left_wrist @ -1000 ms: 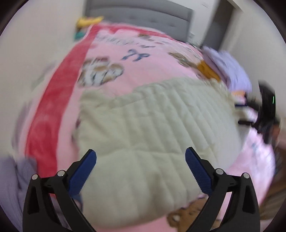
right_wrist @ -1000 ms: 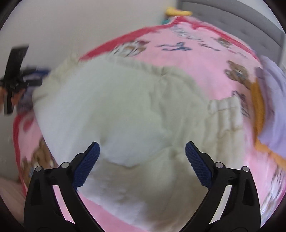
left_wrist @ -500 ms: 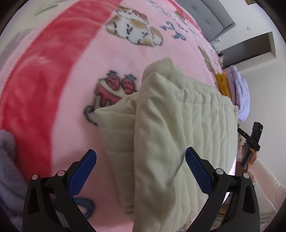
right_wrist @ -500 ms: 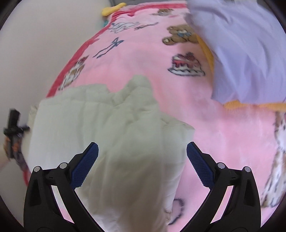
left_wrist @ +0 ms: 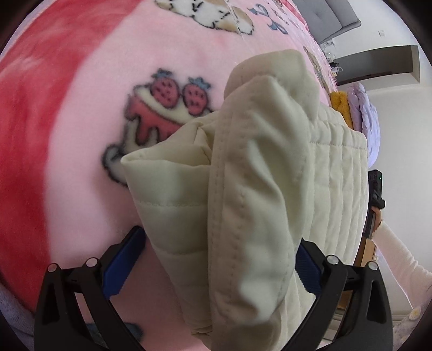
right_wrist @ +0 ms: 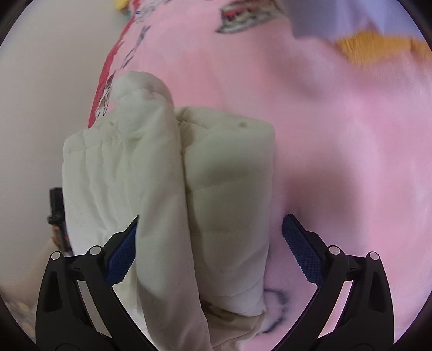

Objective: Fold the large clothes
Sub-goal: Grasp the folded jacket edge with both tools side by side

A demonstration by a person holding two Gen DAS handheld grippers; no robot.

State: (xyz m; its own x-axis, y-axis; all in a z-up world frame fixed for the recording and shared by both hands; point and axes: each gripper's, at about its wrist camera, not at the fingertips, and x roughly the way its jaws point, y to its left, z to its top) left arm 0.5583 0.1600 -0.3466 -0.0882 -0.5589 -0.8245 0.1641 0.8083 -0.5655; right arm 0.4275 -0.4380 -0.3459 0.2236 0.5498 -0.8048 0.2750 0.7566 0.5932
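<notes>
A cream quilted jacket [left_wrist: 256, 167] lies folded on a pink cartoon-print blanket [left_wrist: 89, 113]. In the left wrist view my left gripper [left_wrist: 218, 259] is open, its blue-padded jaws straddling one thick folded corner of the jacket close up. In the right wrist view my right gripper [right_wrist: 210, 248] is open too, its jaws on either side of the opposite folded end of the jacket [right_wrist: 189, 189]. Neither pair of pads is pressed onto the fabric.
A purple garment [left_wrist: 370, 116] and a yellow one [left_wrist: 341, 105] lie beyond the jacket; they also show in the right wrist view [right_wrist: 337, 16]. A grey headboard [left_wrist: 329, 16] is at the bed's far end. The blanket's red border [left_wrist: 24, 135] runs along the left.
Both grippers have dropped and moved in on the jacket's folded ends, so the fabric now sits between each pair of open jaws.
</notes>
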